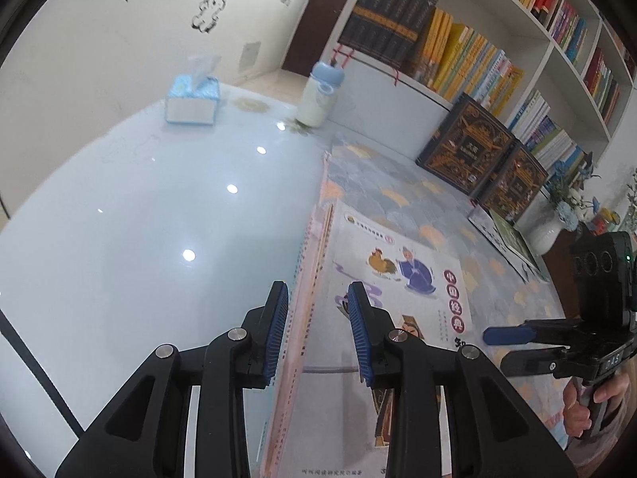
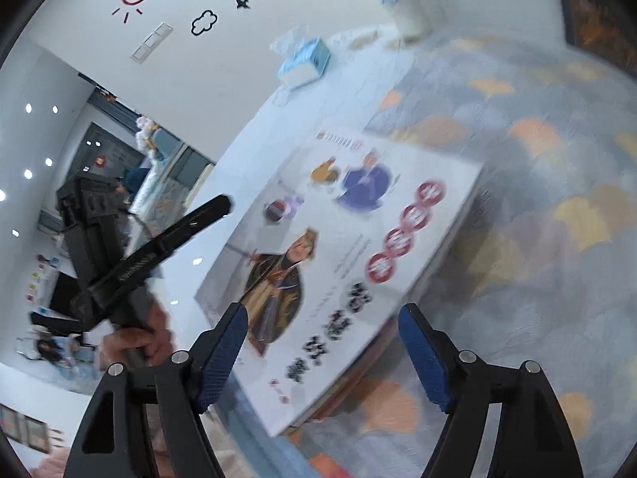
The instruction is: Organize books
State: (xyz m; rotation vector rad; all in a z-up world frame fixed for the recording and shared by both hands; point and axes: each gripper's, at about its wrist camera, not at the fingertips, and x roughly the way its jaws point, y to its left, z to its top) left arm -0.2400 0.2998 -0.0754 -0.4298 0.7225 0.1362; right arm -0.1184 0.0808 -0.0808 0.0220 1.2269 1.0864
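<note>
White picture books (image 1: 398,263) stacked on your surface: left claw (image 1: 318,298) clenching their spine edge, right claw (image 2: 322,326) released, straddling the near corner.

Standing along the far side: white open-fronted bookshelf (image 1: 557,36). Bearing black cloud, star and lettering decals: plain white wall (image 1: 131,32). Closing off the far corner: dark brown door (image 1: 314,24). Reflecting round ceiling lights: glossy pale blue tabletop (image 1: 139,215).
</note>
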